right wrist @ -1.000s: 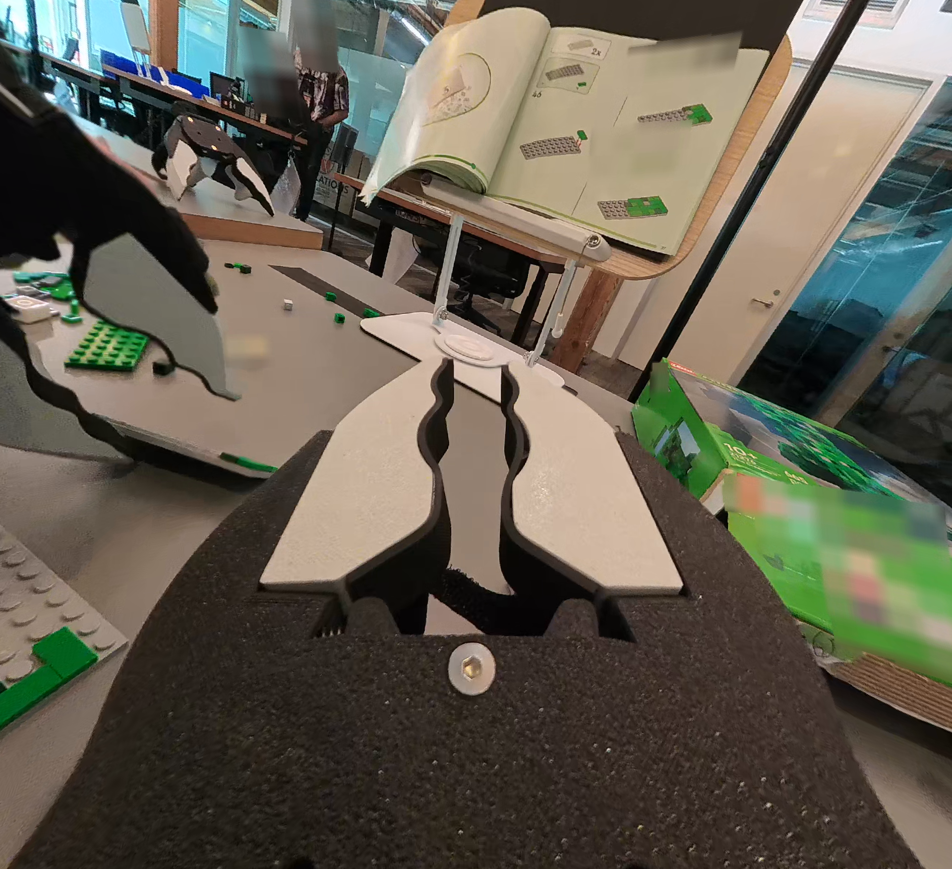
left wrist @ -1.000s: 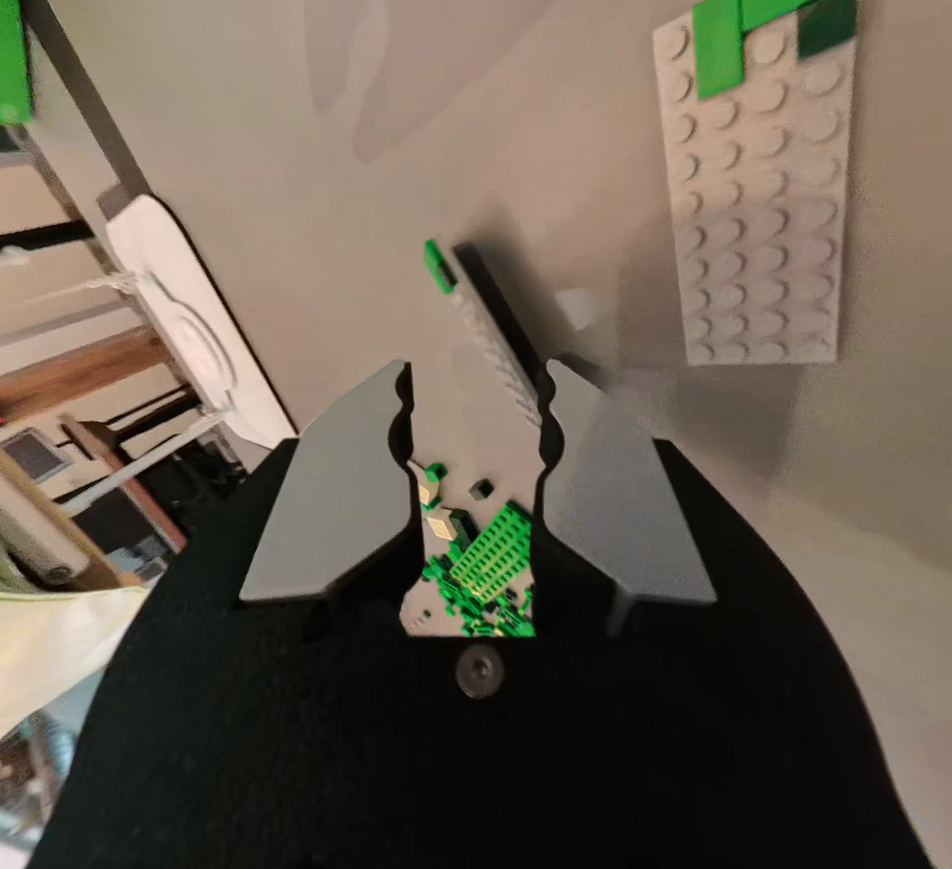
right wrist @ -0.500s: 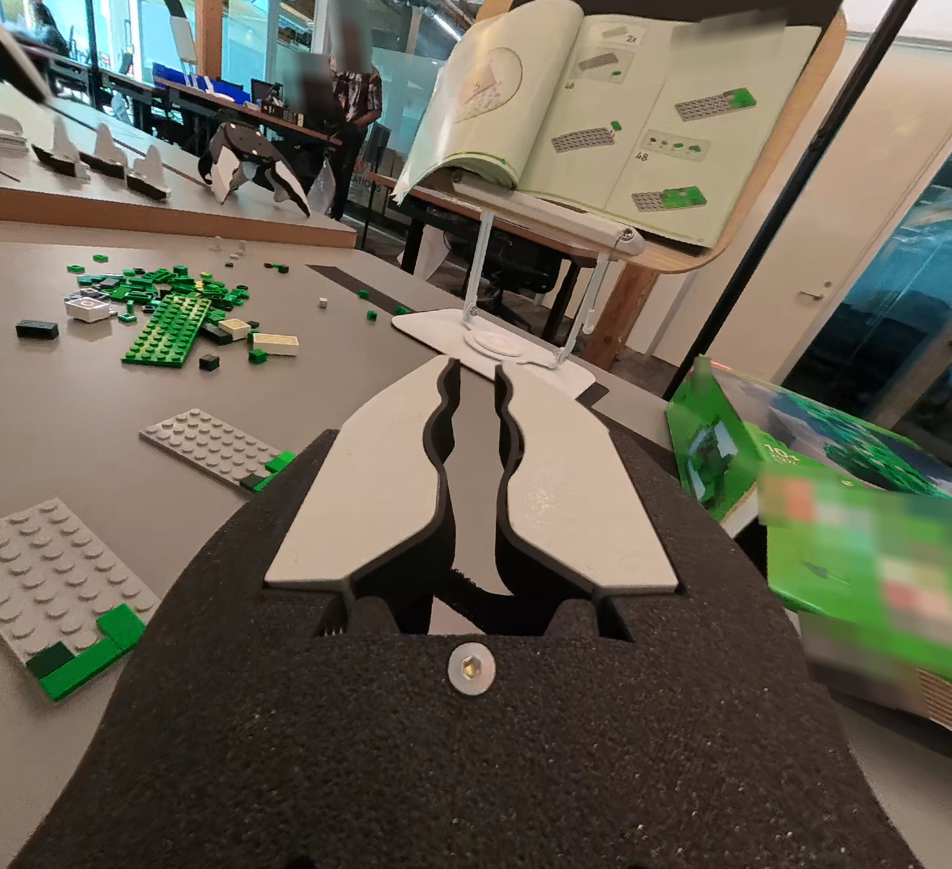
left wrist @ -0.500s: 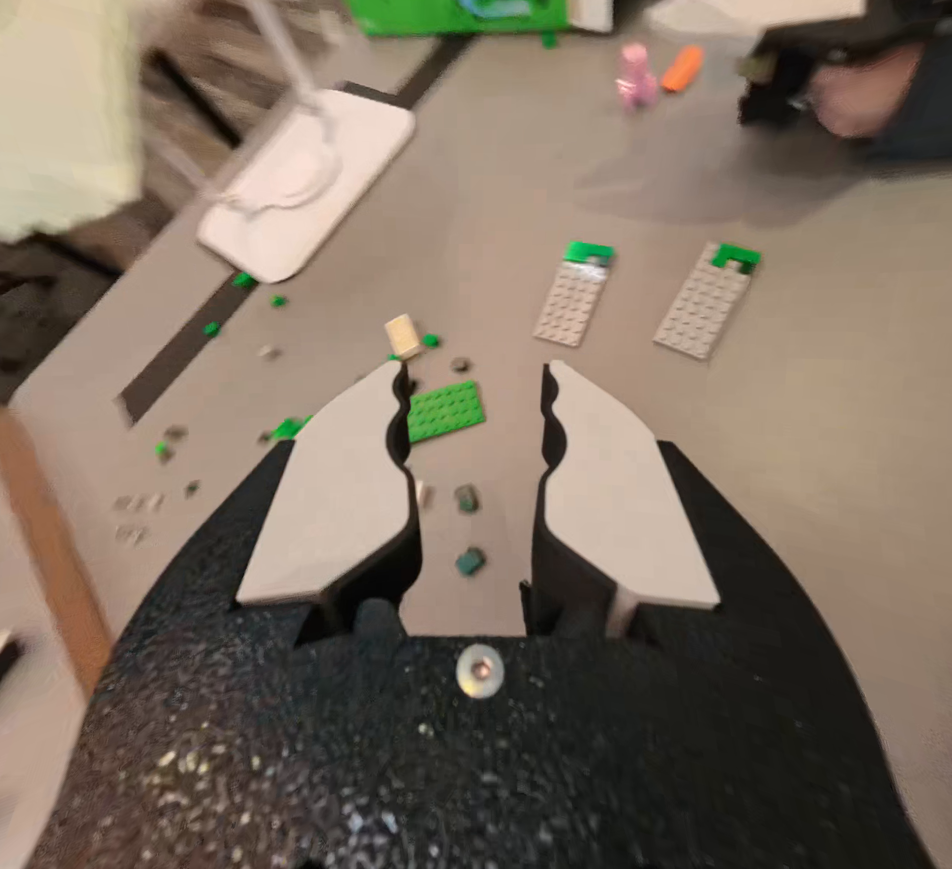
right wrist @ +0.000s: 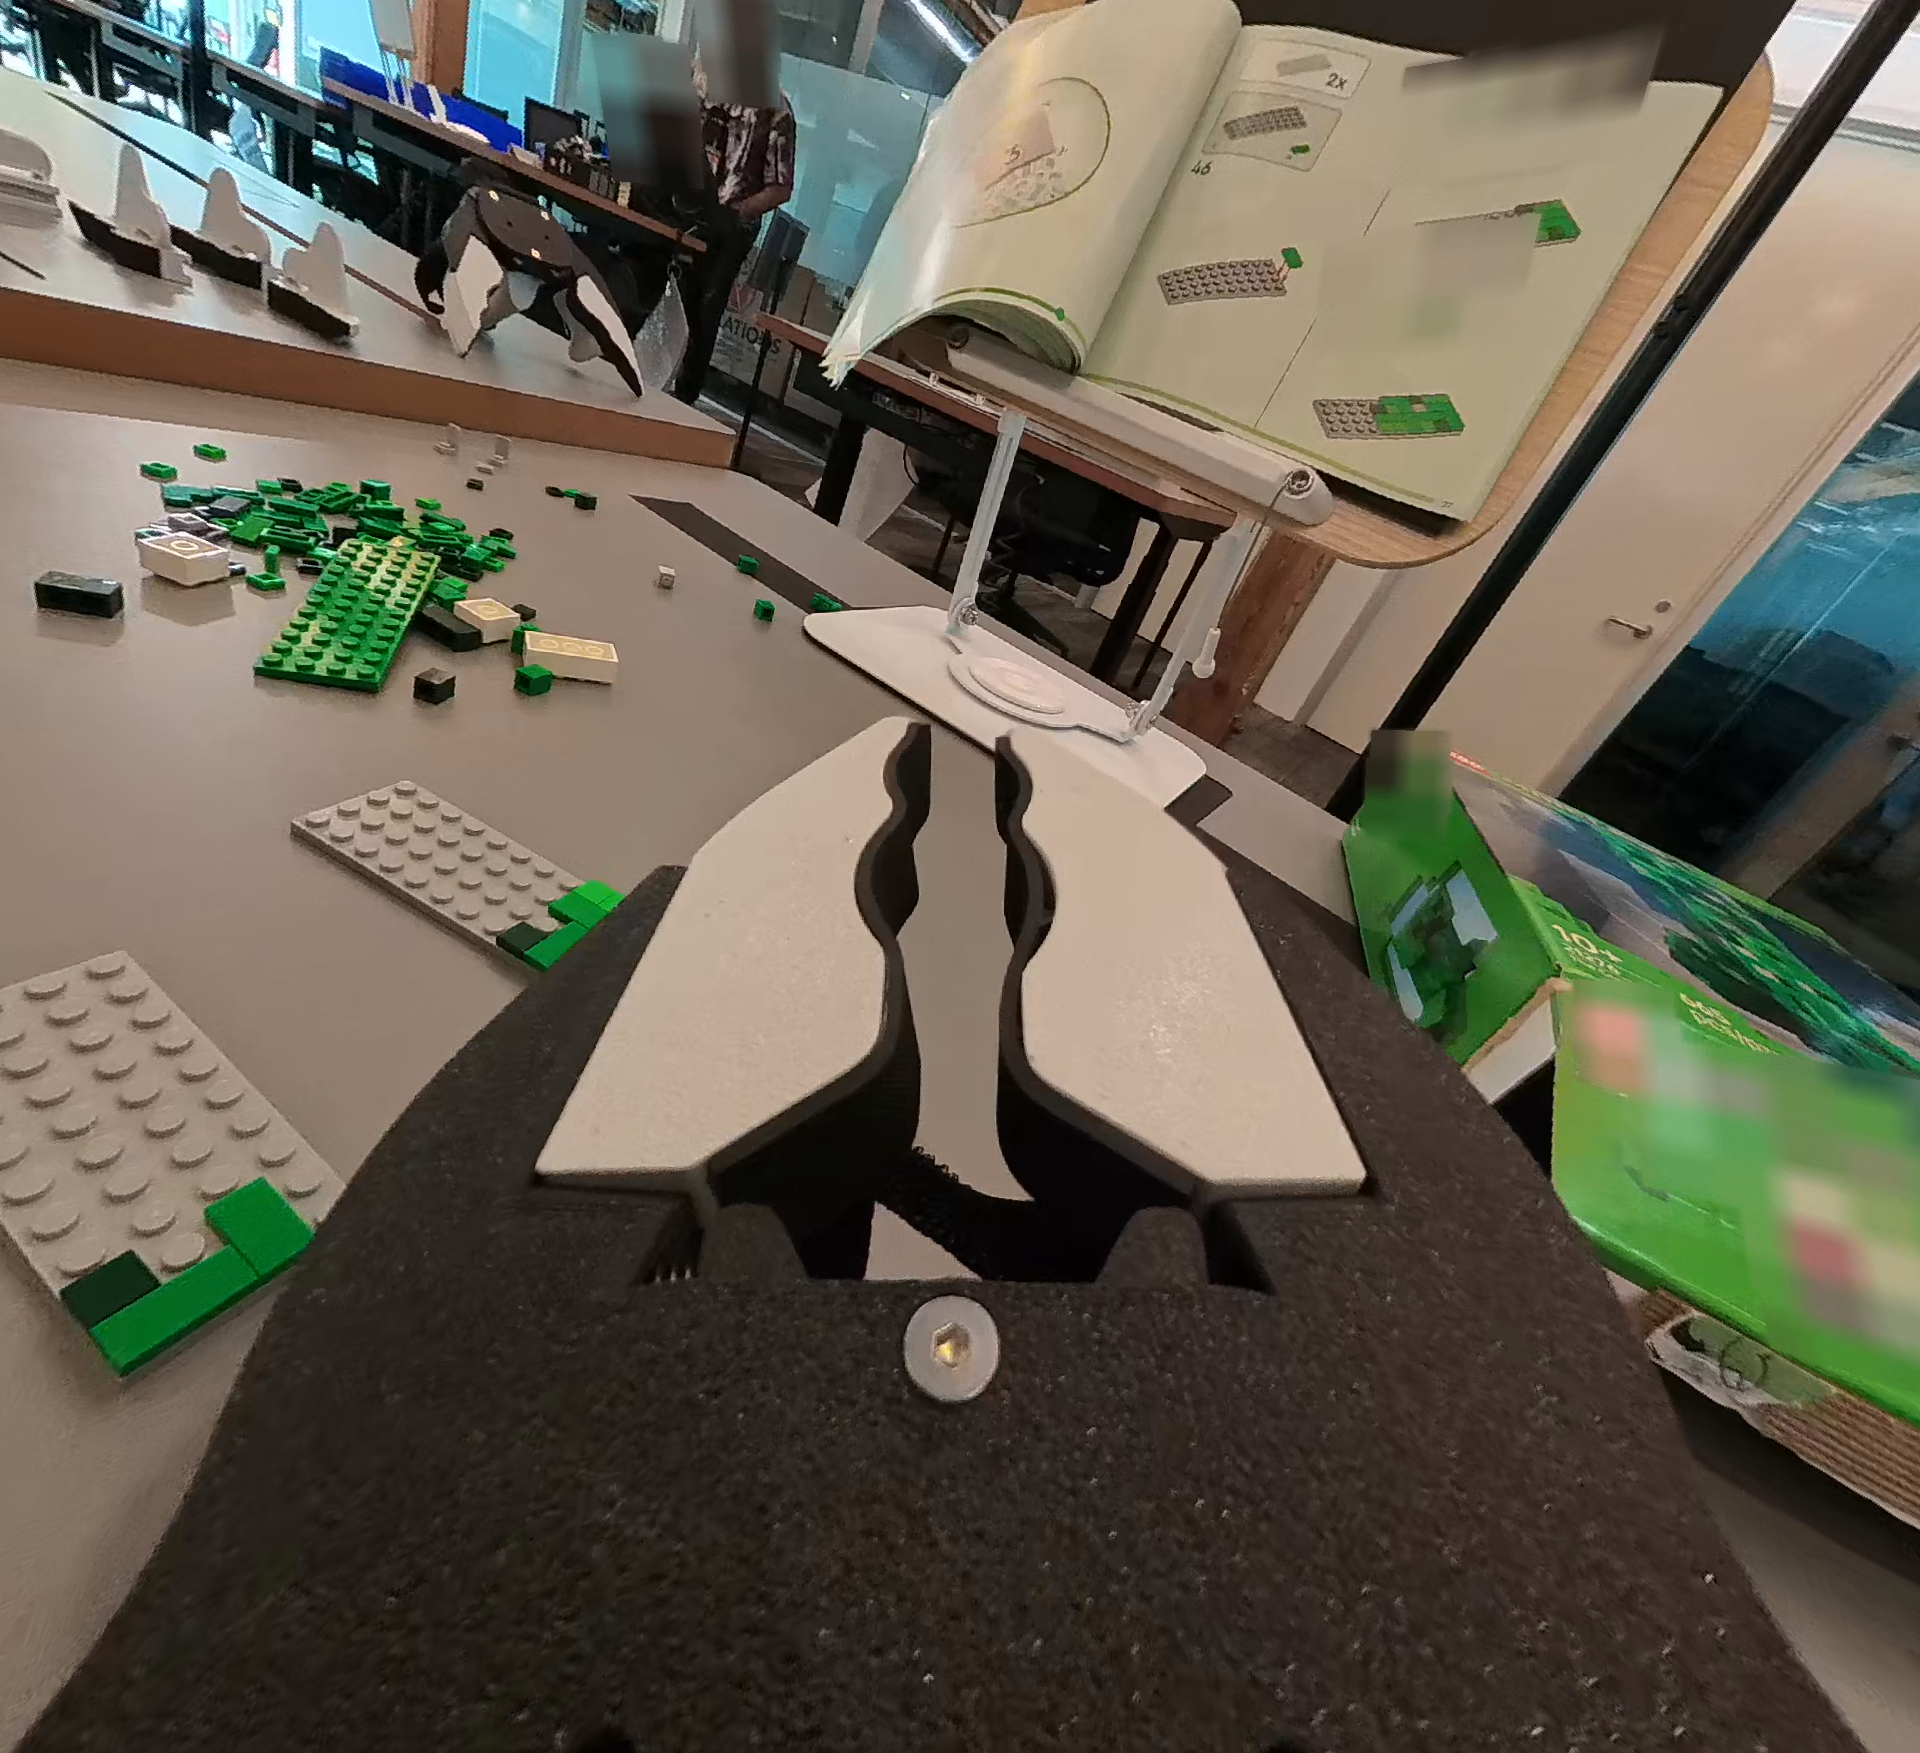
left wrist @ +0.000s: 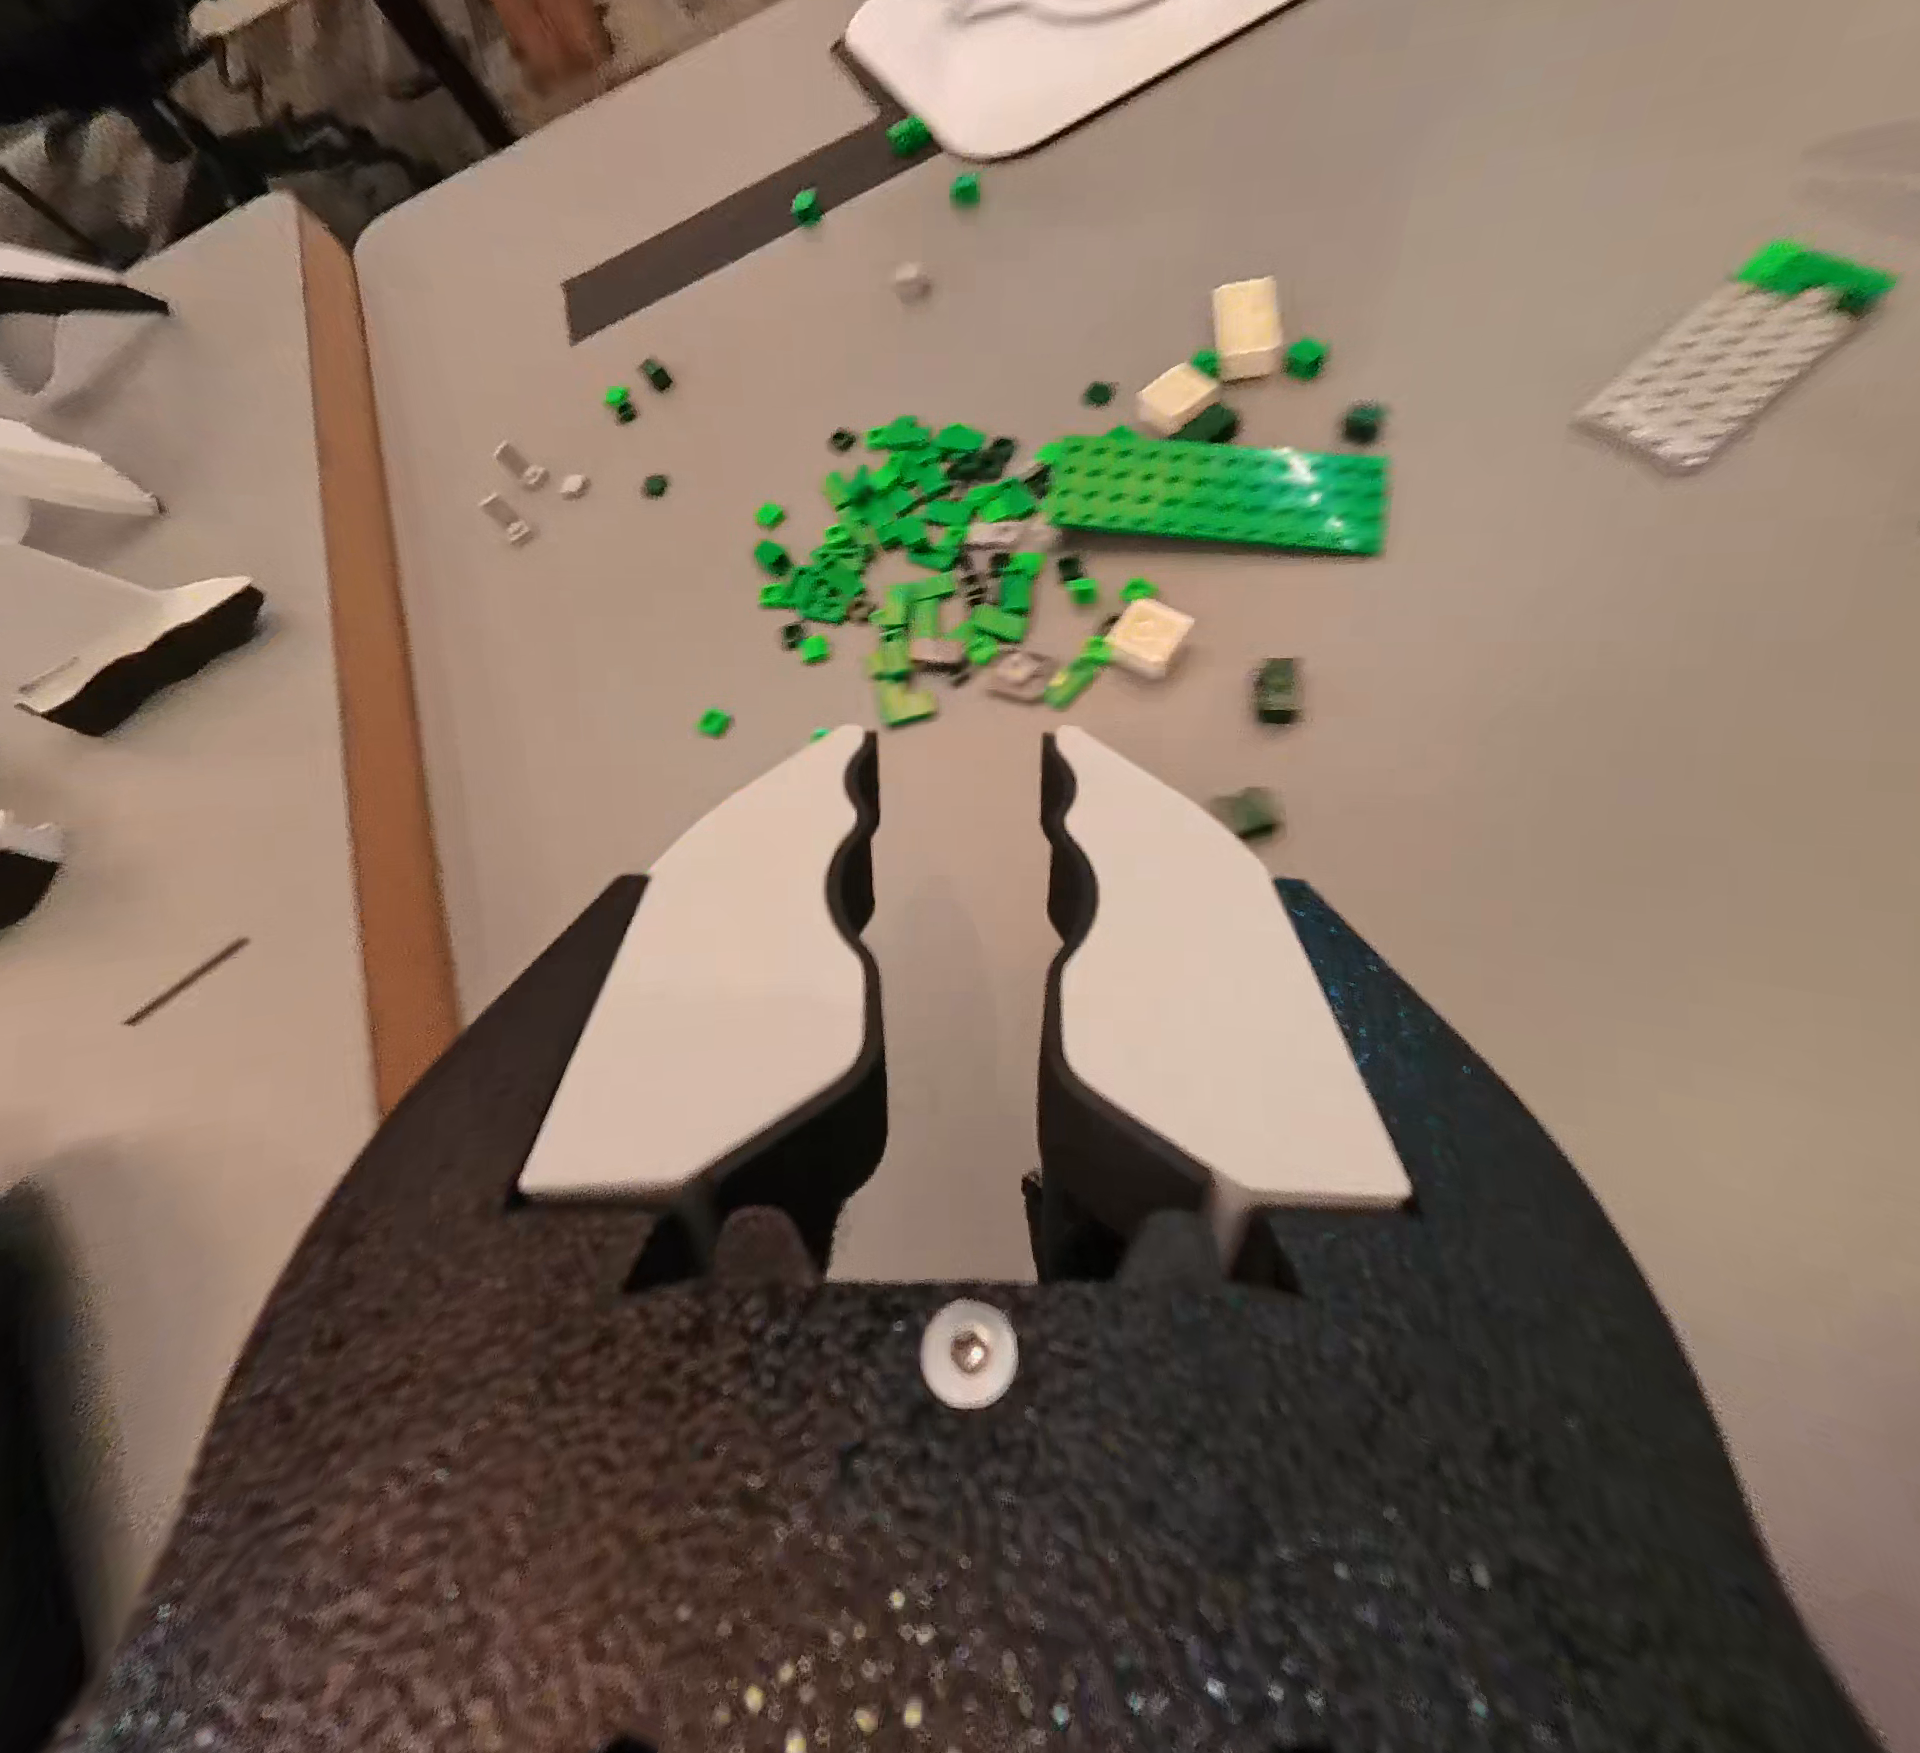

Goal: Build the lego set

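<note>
My left gripper (left wrist: 958, 739) is open and empty, held above the table just short of a pile of small green pieces (left wrist: 902, 550). A long green plate (left wrist: 1216, 496) lies right of the pile, with white bricks (left wrist: 1245, 328) behind it. A grey plate with green tiles at its far end (left wrist: 1725, 373) lies at the right. My right gripper (right wrist: 954, 739) is open by a narrow gap and empty, pointing at the book stand. Two grey plates with green corner tiles lie to its left, one near (right wrist: 135, 1132) and one farther (right wrist: 436, 856). The green plate (right wrist: 353, 612) and pile (right wrist: 343, 508) lie beyond.
An open instruction book (right wrist: 1299, 249) rests on a white stand (right wrist: 1018, 685) at the table's far edge. A green set box (right wrist: 1621, 1007) lies at the right. Spare gripper fingers (left wrist: 135, 654) sit on the neighbouring table at the left. People stand in the background. Spacing between my two grippers at the tips: around 35 cm. To reach the long green plate (left wrist: 1216, 496) in a straight line is about 12 cm for my left fingers, about 25 cm for my right.
My left gripper has swung quickly across the table, from over the grey plates to face the loose green pile. My right gripper has shifted only slightly.
</note>
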The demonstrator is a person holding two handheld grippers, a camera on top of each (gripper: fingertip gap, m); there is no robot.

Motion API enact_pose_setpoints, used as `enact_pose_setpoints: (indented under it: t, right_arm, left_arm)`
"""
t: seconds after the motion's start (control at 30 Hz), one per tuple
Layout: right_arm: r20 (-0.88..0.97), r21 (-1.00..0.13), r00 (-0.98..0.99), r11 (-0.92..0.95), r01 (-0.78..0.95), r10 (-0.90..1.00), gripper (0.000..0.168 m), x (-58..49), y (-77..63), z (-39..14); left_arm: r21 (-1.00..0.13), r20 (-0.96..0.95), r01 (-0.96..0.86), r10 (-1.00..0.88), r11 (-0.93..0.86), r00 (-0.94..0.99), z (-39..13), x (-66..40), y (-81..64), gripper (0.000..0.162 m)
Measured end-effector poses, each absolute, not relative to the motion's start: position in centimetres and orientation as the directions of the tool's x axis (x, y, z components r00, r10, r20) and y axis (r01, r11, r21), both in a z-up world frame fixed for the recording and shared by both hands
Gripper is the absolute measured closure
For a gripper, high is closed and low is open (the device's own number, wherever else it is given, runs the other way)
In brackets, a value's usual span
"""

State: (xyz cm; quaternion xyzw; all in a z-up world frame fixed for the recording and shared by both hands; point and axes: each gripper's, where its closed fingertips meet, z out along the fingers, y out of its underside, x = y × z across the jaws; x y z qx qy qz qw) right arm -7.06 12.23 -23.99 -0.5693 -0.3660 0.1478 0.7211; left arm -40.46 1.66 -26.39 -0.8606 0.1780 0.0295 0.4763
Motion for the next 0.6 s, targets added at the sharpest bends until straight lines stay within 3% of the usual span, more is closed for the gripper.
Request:
enact_pose_setpoints:
  t: [0.23, 0.33, 0.47, 0.6]
  right_arm:
    - [0.375, -0.925, 0.675, 0.307, 0.224, 0.636, 0.157, -7.4, 12.4, -24.3]
    - [0.377, -0.925, 0.668, 0.303, 0.230, 0.642, 0.157, -7.5, 12.4, -24.5]
    - [0.394, -0.918, 0.658, 0.311, 0.246, 0.642, 0.157, -7.7, 12.4, -24.6]
    - [0.405, -0.914, 0.651, 0.314, 0.258, 0.642, 0.157, -7.9, 12.3, -24.8]
  left_arm:
    - [-0.504, -0.209, -0.535, -0.505, -0.678, 0.837, -31.0, -47.8, 6.2, 0.133]
    - [-0.554, -0.143, -0.559, -0.591, -0.616, 0.794, -31.4, -47.7, 8.5, 0.142]
    - [-0.442, -0.121, -0.653, -0.681, -0.615, 0.722, -33.3, -48.6, 9.4, 0.141]
    - [-0.418, -0.027, -0.668, -0.727, -0.615, 0.686, -34.1, -48.2, 9.5, 0.139]
